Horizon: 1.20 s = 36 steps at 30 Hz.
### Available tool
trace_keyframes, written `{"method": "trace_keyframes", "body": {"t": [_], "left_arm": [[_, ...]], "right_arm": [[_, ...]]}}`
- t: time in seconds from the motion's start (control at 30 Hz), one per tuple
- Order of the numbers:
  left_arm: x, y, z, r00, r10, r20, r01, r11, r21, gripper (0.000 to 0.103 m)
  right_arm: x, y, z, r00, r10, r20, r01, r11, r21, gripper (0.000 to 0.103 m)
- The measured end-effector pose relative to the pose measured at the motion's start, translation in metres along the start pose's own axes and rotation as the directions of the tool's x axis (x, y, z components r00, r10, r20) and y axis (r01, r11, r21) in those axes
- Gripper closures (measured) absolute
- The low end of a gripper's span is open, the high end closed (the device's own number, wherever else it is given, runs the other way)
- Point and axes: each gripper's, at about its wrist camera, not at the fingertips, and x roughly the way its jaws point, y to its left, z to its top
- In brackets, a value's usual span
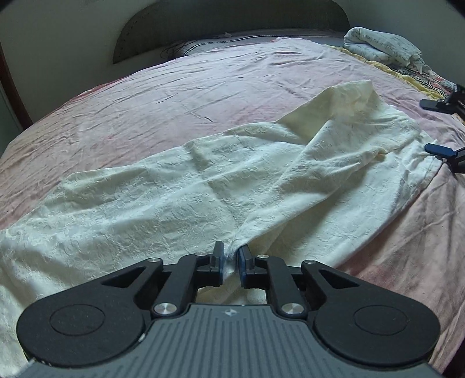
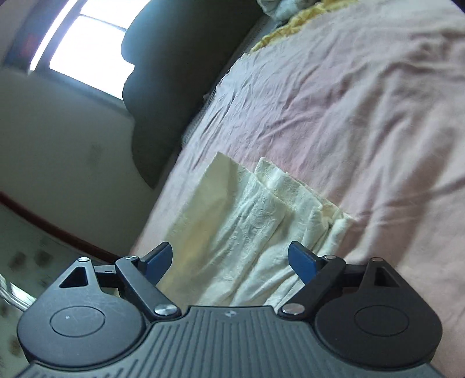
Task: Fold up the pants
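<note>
Cream textured pants (image 1: 203,189) lie stretched across the pink bed sheet (image 1: 174,87), with one layer folded diagonally over the other. My left gripper (image 1: 231,256) sits at the near edge of the pants. Its jaws are almost together, and a gathered pinch of the cloth fills the narrow gap between them. In the right wrist view the pants' (image 2: 255,226) end lies flat with its layered edges showing. My right gripper (image 2: 229,258) hovers over that end, its jaws wide apart with nothing gripped. Its blue-padded fingers (image 1: 438,149) also show at the right edge of the left wrist view.
A folded white quilt (image 1: 383,46) and yellow and striped cloths (image 1: 412,75) lie at the bed's far right corner. A dark headboard (image 1: 232,26) stands behind. In the right wrist view the bed edge drops to the floor (image 2: 29,256), under a bright window (image 2: 87,46).
</note>
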Motion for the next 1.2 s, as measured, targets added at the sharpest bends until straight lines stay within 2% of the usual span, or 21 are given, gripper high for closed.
{"method": "trace_keyframes", "body": {"t": [0.23, 0.3, 0.33, 0.37, 0.47, 0.5, 0.53, 0.6, 0.7, 0.83, 0.93, 1.0, 1.03, 1.1, 1.13, 1.17, 1.2], "left_arm": [[0.002, 0.0, -0.001, 1.0, 0.002, -0.002, -0.002, 1.0, 0.0, 0.078], [0.001, 0.0, 0.001, 1.0, 0.003, -0.008, -0.004, 1.0, -0.001, 0.077], [-0.001, 0.0, 0.002, 1.0, -0.001, -0.008, 0.001, 1.0, -0.002, 0.073], [-0.004, 0.001, 0.003, 1.0, -0.001, -0.007, 0.001, 1.0, -0.007, 0.071], [-0.02, 0.0, 0.011, 0.999, 0.014, 0.048, -0.014, 1.0, -0.004, 0.06], [-0.025, -0.004, 0.015, 0.997, 0.019, 0.075, -0.02, 1.0, 0.01, 0.052], [-0.029, -0.008, 0.018, 0.995, 0.018, 0.102, -0.022, 0.999, 0.034, 0.04], [-0.034, -0.024, 0.025, 0.988, 0.013, 0.153, -0.029, 0.994, 0.104, 0.029], [-0.036, -0.06, 0.031, 0.977, 0.019, 0.215, -0.073, 0.966, 0.248, 0.028], [-0.025, -0.106, 0.026, 0.962, -0.012, 0.271, -0.106, 0.903, 0.417, 0.028], [-0.011, -0.126, 0.02, 0.963, 0.019, 0.269, -0.155, 0.856, 0.494, 0.027], [-0.008, -0.125, 0.016, 0.961, 0.022, 0.276, -0.162, 0.853, 0.496, 0.027], [-0.007, -0.123, 0.016, 0.963, 0.016, 0.269, -0.152, 0.858, 0.491, 0.027], [-0.005, -0.117, 0.015, 0.966, 0.024, 0.259, -0.148, 0.869, 0.472, 0.027], [-0.005, -0.115, 0.014, 0.965, 0.032, 0.259, -0.154, 0.872, 0.465, 0.027], [-0.005, -0.113, 0.014, 0.965, 0.039, 0.26, -0.159, 0.874, 0.458, 0.027], [-0.005, -0.111, 0.014, 0.964, 0.044, 0.261, -0.162, 0.878, 0.45, 0.027]], "right_arm": [[0.021, -0.002, 0.011, 0.998, -0.023, 0.064, 0.023, 1.0, 0.011, 0.017], [0.023, 0.003, 0.013, 0.995, -0.064, 0.071, 0.067, 0.997, -0.038, 0.053], [0.025, 0.004, 0.014, 0.994, -0.09, 0.065, 0.094, 0.994, -0.056, 0.09], [0.027, 0.0, 0.014, 0.995, -0.081, 0.054, 0.083, 0.996, -0.037, 0.096], [0.022, -0.007, 0.013, 0.997, -0.034, 0.075, 0.034, 0.999, 0.0, 0.097], [0.017, -0.005, 0.012, 0.996, -0.018, 0.084, 0.019, 1.0, -0.005, 0.097], [0.013, -0.003, 0.012, 0.996, 0.01, 0.09, -0.01, 1.0, -0.001, 0.097], [0.003, 0.005, 0.011, 0.993, 0.066, 0.095, -0.067, 0.998, 0.003, 0.097], [-0.012, 0.02, 0.013, 0.986, 0.126, 0.107, -0.125, 0.992, -0.017, 0.097], [-0.022, 0.027, 0.019, 0.979, 0.154, 0.132, -0.153, 0.988, -0.02, 0.097], [-0.021, 0.026, 0.023, 0.99, 0.112, 0.086, -0.109, 0.993, -0.041, 0.096], [-0.02, 0.019, 0.019, 0.997, 0.066, 0.049, -0.064, 0.998, -0.024, 0.095], [-0.019, 0.013, 0.016, 0.998, 0.044, 0.039, -0.043, 0.999, -0.007, 0.09], [-0.014, -0.002, 0.012, 1.0, 0.009, 0.026, -0.011, 0.999, 0.049, 0.07], [-0.011, -0.008, 0.009, 1.0, 0.001, 0.022, -0.003, 0.997, 0.081, 0.05], [-0.008, -0.013, 0.007, 1.0, 0.003, 0.016, -0.005, 0.995, 0.103, 0.041], [-0.005, -0.015, 0.004, 1.0, 0.01, 0.01, -0.011, 0.994, 0.113, 0.042]]}}
